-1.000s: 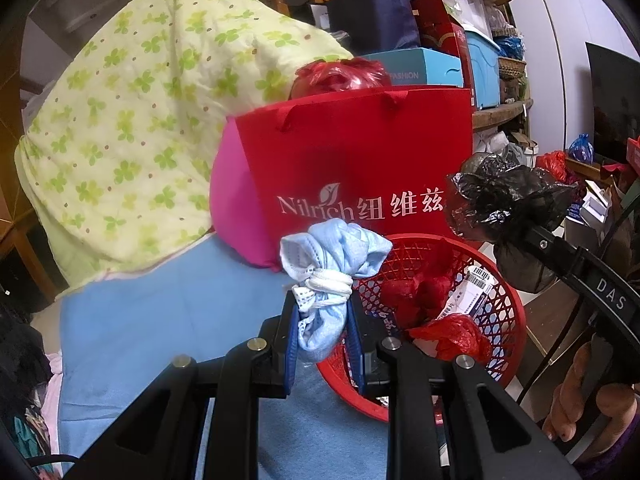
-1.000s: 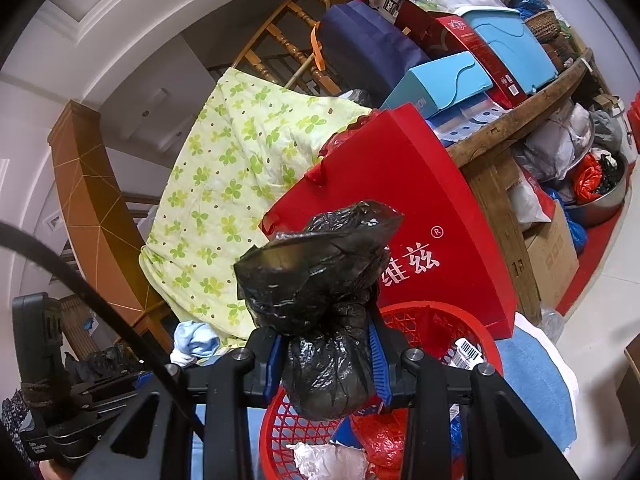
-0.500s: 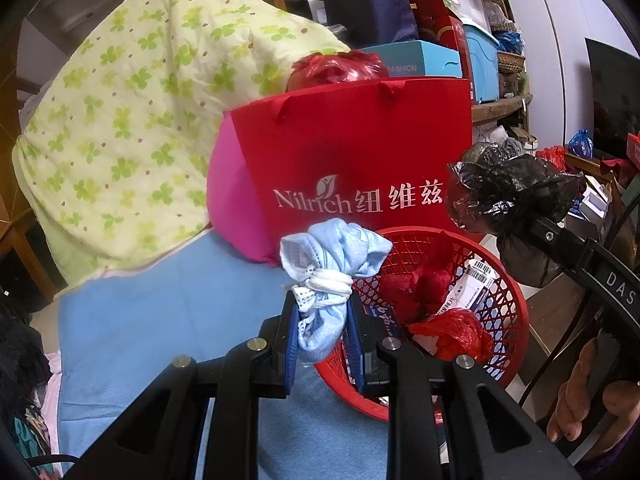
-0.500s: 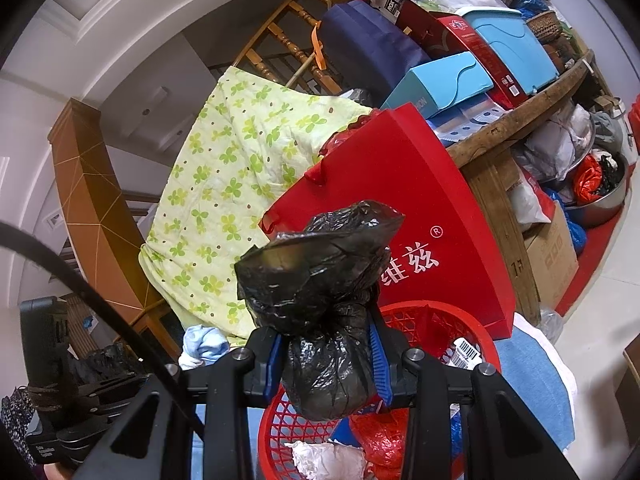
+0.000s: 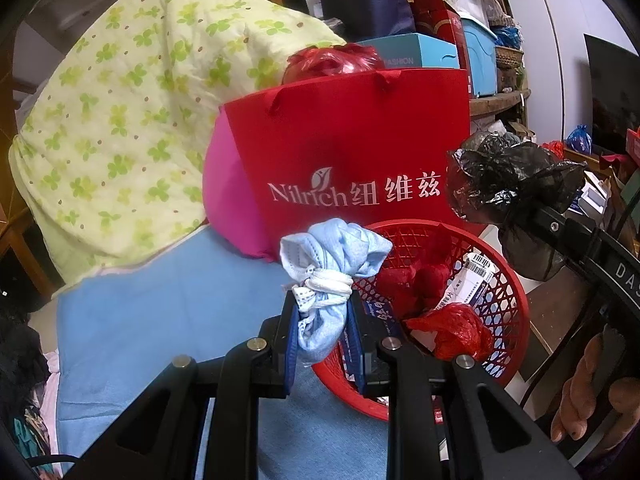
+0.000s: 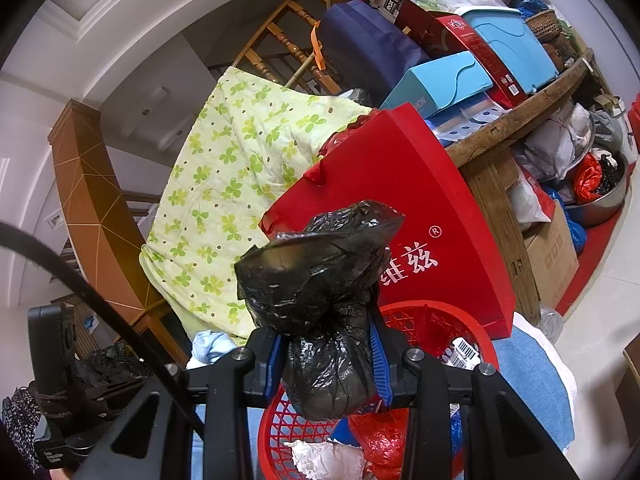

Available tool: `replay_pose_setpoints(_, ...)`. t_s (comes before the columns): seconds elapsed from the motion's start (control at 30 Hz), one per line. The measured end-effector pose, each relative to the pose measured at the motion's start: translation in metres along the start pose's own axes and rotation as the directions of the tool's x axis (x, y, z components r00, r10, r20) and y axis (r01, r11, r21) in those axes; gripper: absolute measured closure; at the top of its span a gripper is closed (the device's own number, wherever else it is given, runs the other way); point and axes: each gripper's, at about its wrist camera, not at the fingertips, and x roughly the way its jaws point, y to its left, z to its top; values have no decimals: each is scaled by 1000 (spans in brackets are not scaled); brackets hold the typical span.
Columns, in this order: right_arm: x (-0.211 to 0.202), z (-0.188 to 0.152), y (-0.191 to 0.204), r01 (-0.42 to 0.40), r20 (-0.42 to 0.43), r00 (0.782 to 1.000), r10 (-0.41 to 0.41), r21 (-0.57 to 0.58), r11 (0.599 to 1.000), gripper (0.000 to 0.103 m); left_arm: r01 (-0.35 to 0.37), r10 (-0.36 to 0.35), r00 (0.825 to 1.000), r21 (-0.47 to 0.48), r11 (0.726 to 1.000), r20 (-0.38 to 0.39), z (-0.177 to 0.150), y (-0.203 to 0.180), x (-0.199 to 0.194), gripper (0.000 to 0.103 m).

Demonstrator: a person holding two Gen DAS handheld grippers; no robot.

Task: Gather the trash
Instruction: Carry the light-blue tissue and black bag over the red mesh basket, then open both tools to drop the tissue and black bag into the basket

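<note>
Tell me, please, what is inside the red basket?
The red basket holds crumpled red plastic, a barcoded packet and white paper; its bottom is covered.

Soft, even indoor light in 2 fisheye views

Straight lines bow toward dark vignetted corners; the crinkled black plastic bag carries small glints, the glossy red paper gift bag looks saturated, shadows are faint, and the centres are sharp while edges smear slightly.
</note>
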Motion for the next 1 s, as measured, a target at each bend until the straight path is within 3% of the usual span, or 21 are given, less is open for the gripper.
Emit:
replay_pose_setpoints(0.67,-1,0,-2,-1,-4,1000,1,2,1000,62,17,-17,1000,8,1000,-16,0,-4,8,79)
replay_pose_setpoints(1.0,3,-2,-4,-1,-22,1000,1,19,1000,62,111,-111,994,-12,994,-18,-1,-7,18,79)
